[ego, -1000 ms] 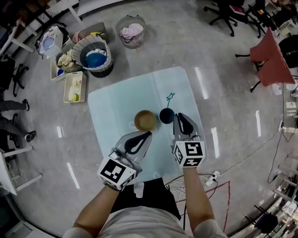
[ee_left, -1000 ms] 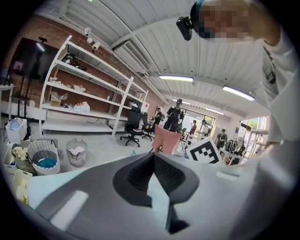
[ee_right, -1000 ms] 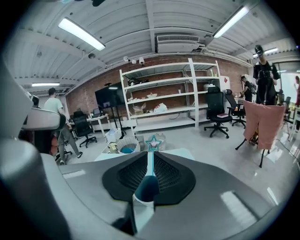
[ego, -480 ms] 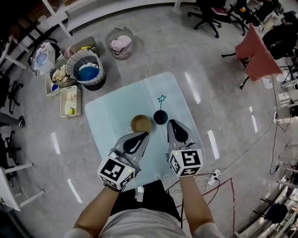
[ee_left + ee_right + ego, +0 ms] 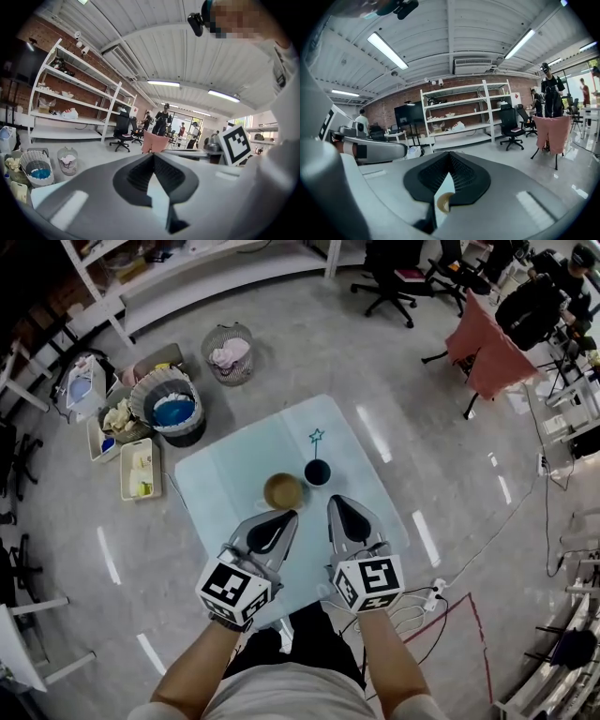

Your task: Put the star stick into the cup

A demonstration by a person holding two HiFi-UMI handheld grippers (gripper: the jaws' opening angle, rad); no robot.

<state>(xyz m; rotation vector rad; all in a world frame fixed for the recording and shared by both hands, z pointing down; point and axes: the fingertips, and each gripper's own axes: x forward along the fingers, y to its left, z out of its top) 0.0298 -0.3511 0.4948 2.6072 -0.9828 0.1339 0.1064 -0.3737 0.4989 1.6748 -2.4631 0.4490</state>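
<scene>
In the head view a pale blue square mat [image 5: 234, 465] lies on the glossy grey floor. On it stand a round brown bowl [image 5: 283, 490] and, just beside it to the right, a small dark navy cup [image 5: 318, 472]. The teal star-topped stick [image 5: 317, 437] stands upright in the cup, its star showing beyond the far rim. The left gripper [image 5: 292, 515] and the right gripper [image 5: 334, 500] are held side by side over the near part of the mat, short of the bowl and cup and touching neither. Off the mat to the left are a round laundry basket with something blue inside [image 5: 173, 409], a wire basket holding pink cloth [image 5: 228, 351] and a white tray [image 5: 141, 468]. A red cloth [image 5: 492, 343] hangs over a chair at the upper right. In the left gripper view the jaws meet at their tips, and only a thin wedge of pale mat shows between them nearer the camera; they grip nothing. Beyond them stand white shelving [image 5: 70, 108] and a black office chair [image 5: 123, 133]. In the right gripper view the jaws are likewise closed tip to tip and empty. Part of the brown bowl shows through the narrow slit below the tips, and the left gripper lies at the left edge.
</scene>
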